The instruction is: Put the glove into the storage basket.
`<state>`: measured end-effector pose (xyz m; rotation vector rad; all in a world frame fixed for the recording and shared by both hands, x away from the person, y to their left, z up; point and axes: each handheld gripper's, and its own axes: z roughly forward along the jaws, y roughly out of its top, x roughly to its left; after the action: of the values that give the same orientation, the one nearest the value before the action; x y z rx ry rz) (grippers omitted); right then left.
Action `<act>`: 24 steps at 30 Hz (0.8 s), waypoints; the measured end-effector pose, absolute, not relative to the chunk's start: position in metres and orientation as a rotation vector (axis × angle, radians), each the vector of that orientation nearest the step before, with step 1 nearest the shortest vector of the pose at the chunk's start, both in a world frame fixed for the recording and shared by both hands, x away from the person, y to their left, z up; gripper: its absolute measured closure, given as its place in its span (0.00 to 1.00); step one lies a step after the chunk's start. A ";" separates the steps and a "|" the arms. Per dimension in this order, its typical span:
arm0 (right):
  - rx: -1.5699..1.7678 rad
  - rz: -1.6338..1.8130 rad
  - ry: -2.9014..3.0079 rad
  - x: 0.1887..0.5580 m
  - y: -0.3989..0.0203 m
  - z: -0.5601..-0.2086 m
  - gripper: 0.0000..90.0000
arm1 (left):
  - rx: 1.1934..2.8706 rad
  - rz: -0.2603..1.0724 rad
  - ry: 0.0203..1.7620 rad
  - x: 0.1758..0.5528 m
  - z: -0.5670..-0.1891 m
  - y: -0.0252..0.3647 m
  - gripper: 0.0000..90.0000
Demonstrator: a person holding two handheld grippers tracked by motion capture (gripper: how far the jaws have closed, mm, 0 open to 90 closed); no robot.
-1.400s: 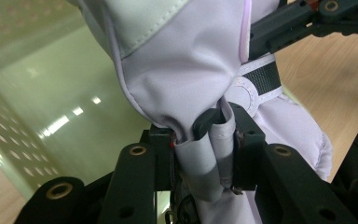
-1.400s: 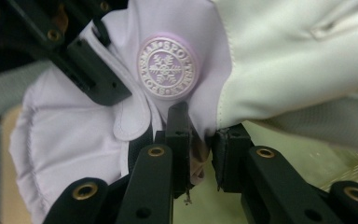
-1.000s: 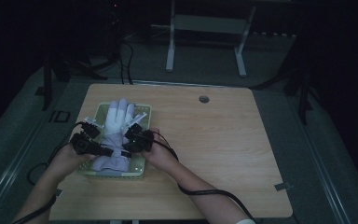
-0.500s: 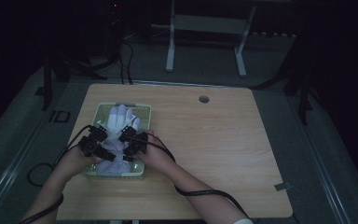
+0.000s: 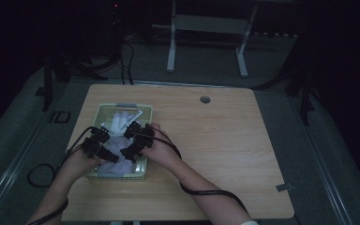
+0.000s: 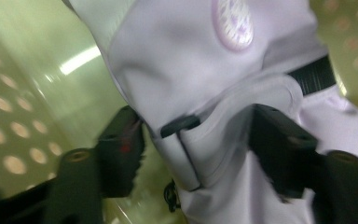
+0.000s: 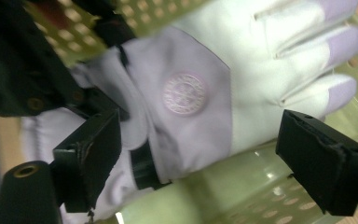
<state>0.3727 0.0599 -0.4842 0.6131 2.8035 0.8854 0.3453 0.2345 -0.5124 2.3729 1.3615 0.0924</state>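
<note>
Glove in basket, between parted jaws of right hand-held gripper.

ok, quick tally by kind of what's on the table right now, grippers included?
Pale green perforated plastic basket: 1
White and lilac padded glove with round badge, lying in the basket: at least 1, any more cannot be told apart
Black two-jaw grippers: 2, left gripper and right gripper, both over the basket, jaws just opened
Light wooden table: 1
Total: 5
</note>
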 end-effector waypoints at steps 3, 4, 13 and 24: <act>0.599 0.971 2.800 0.372 0.052 -0.476 0.16 | 2.316 0.200 1.322 0.338 -0.509 0.236 0.16; 0.590 0.987 2.801 0.372 0.050 -0.475 0.15 | 2.266 0.240 1.320 0.335 -0.507 0.238 0.16; 0.600 1.068 2.803 0.374 0.026 -0.467 0.15 | 2.012 0.332 1.243 0.307 -0.486 0.244 0.13; 0.607 1.132 2.795 0.376 -0.003 -0.466 0.15 | 1.944 0.334 1.112 0.280 -0.464 0.213 0.12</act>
<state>0.3758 -0.0033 -0.4655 0.6072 2.7947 1.1322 0.2803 0.2127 -0.4641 1.9438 1.1117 0.3336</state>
